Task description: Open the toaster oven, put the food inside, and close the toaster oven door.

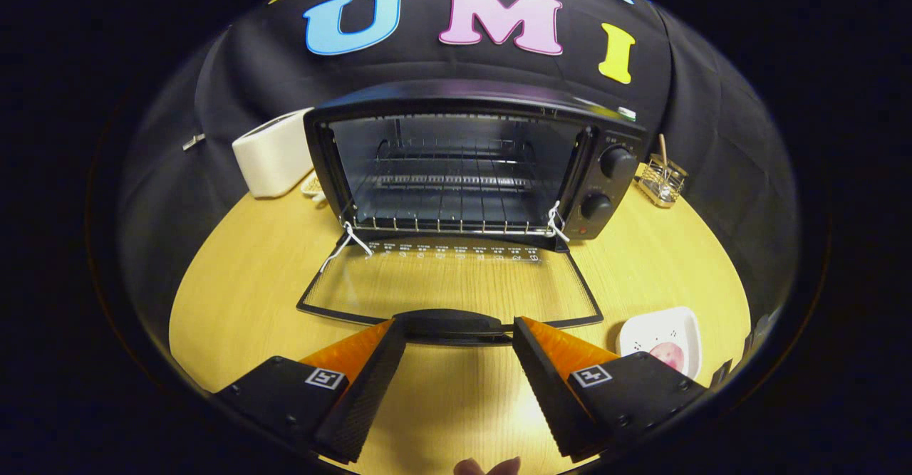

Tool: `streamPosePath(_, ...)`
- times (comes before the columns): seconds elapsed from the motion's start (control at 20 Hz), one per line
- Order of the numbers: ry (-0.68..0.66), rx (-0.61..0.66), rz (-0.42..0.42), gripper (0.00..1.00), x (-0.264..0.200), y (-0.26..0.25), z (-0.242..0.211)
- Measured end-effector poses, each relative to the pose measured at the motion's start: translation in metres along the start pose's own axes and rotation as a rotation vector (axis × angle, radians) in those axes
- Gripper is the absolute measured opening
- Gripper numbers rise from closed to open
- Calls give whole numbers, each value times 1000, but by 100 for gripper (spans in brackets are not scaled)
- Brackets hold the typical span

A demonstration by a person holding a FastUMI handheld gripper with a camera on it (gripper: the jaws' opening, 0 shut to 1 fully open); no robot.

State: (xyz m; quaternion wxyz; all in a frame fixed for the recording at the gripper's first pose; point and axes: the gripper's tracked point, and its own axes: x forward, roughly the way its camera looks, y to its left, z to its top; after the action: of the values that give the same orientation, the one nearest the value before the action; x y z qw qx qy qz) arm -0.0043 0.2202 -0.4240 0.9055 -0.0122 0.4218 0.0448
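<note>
Two jaws (456,340) stand wide apart before us, gripping nothing, their inner faces ribbed with a fine sawtooth texture and each body bearing a small square black-and-white marker. Between their tips lies the door handle (450,324), a smooth dark curved bar, just ahead of them; whether the tips touch it we cannot tell. It belongs to the glass door (449,286), which is folded fully down and lies flat over the counter (242,304), a pale wood-grain surface that shows through the clear pane. A row of small white markings runs along the door's far edge, too small for us to read.

Beyond the door we see the toaster oven (470,165), a black metal box with its cavity open, a wire rack (445,208) inside and white string tied at both front corners. Two round black knobs (617,162) sit on its panel, their labels unreadable.

Beside the right jaw rests a white rounded-square plate (638,332) holding the food (667,354), a pinkish round piece. Left of the oven stands a white toaster (274,153); to its right a small wire holder (662,179).
</note>
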Motion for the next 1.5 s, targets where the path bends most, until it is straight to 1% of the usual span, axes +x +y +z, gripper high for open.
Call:
streamPosePath(0.2, 30, -4, 34, 99, -5, -5, -11)
streamPosePath(0.45, -17, 18, 128, 99, -44, -23, 13)
streamPosePath(0.65, -55, 45, 159, 99, -77, -64, 41)
streamPosePath(0.85, 0, 72, 173, 99, -99, -114, 41)
streamPosePath(1.2, 131, 82, 128, 99, -104, -211, 10)
streamPosePath(1.35, 187, 90, 109, 99, -99, -249, -7)
streamPosePath(1.5, 235, 83, 70, 99, -87, -289, -23)
